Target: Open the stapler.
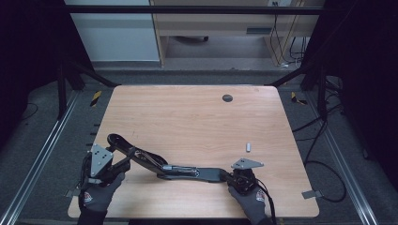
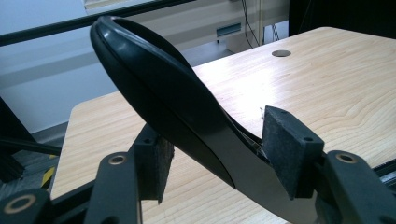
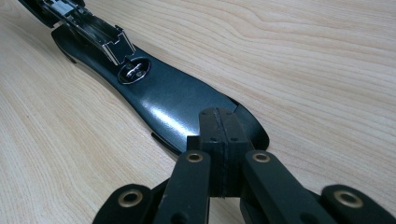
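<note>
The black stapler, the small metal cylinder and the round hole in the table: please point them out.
black stapler (image 1: 187,171), high view, on its middle mechanism.
small metal cylinder (image 1: 248,146), high view, on its body.
round hole (image 1: 227,98), high view, on its dark centre.

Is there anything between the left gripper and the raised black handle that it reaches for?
No. In the left gripper view the raised black handle already lies between the pads of the left gripper, and nothing visible stands between them.
</note>
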Tool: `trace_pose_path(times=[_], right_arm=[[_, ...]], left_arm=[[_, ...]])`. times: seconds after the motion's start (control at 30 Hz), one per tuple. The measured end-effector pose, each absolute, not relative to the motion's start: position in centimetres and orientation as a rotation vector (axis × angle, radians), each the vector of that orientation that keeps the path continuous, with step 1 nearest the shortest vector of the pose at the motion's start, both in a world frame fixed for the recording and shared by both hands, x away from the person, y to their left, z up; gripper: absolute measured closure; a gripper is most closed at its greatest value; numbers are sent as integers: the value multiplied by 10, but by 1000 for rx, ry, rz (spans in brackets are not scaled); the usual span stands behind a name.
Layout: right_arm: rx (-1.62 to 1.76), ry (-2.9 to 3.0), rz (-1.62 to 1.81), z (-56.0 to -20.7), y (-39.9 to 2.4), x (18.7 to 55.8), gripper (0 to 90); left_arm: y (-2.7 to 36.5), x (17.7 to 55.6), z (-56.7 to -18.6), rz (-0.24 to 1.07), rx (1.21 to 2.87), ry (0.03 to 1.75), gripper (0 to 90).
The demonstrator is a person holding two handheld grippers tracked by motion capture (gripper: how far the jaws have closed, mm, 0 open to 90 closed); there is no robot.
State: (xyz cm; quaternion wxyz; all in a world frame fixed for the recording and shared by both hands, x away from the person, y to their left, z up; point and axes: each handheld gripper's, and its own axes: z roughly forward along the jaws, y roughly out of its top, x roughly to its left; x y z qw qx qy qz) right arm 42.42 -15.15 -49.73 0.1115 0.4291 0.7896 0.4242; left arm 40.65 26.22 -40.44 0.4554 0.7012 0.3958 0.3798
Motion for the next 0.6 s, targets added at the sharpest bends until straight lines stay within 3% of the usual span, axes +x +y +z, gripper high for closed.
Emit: trace_pose_path(times=[0.6], right_arm=[[1246,2332,1238,-496,-152,425,835]], left_arm=[[270,392,-408,959,1765,985,271]])
